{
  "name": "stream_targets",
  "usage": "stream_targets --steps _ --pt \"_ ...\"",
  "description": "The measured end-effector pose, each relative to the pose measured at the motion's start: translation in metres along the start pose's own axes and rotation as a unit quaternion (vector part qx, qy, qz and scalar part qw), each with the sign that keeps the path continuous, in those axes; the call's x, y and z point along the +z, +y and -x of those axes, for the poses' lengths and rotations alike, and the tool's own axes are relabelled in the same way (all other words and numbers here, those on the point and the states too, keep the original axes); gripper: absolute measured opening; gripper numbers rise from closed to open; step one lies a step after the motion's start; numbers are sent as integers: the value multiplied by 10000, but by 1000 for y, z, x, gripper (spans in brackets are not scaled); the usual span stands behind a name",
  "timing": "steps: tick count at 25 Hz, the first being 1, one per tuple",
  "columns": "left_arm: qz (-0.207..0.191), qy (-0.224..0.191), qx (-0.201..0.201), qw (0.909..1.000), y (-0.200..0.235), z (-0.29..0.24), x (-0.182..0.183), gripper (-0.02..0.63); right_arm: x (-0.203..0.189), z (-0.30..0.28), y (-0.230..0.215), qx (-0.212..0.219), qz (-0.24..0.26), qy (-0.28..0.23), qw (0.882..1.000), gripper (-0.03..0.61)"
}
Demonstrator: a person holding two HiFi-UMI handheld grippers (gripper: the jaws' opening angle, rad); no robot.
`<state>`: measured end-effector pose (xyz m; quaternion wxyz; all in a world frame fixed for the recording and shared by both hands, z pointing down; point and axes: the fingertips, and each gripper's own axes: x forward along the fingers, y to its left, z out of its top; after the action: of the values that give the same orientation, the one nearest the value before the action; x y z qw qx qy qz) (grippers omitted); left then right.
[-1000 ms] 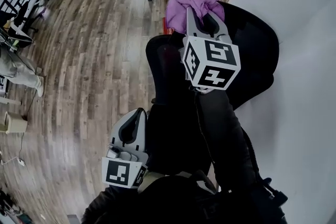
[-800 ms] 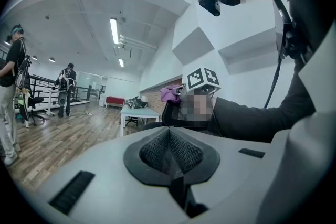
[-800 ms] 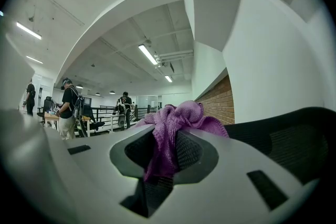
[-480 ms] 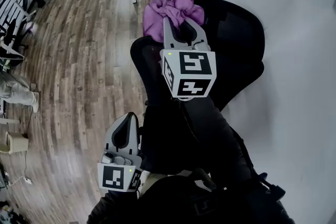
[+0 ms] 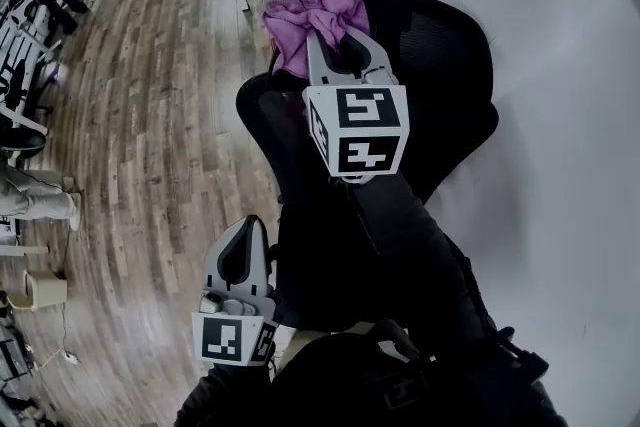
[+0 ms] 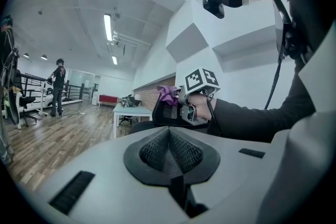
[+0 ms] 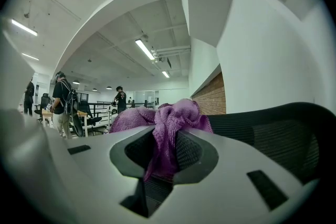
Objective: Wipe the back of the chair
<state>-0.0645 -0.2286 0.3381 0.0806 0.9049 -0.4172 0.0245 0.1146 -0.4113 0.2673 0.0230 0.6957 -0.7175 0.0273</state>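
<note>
Left claw (image 5: pixel 243 233): mine, jaws pressed together with nothing between them; low and near my body, well apart from the cloth.
Right claw (image 5: pixel 345 50): mine, clamped on the purple cloth (image 5: pixel 310 20); its marker cube (image 5: pixel 357 130) faces up at me.
Purple cloth: bunched, one fold pinched between the right jaws; it lies at the top edge of the chair back (image 5: pixel 445 65).
Chair back: black mesh, just beside the white wall (image 5: pixel 560 165).
Floor (image 5: pixel 150 115): wood planks, to the left of the chair and beyond it.
</note>
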Motion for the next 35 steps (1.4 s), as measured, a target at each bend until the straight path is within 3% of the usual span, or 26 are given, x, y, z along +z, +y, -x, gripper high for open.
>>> stream_targets --steps 35 --pt "-236 -9 -975 9950 -86 -41 -6 6 -8 73 -140 -1285 50 114 9916 81"
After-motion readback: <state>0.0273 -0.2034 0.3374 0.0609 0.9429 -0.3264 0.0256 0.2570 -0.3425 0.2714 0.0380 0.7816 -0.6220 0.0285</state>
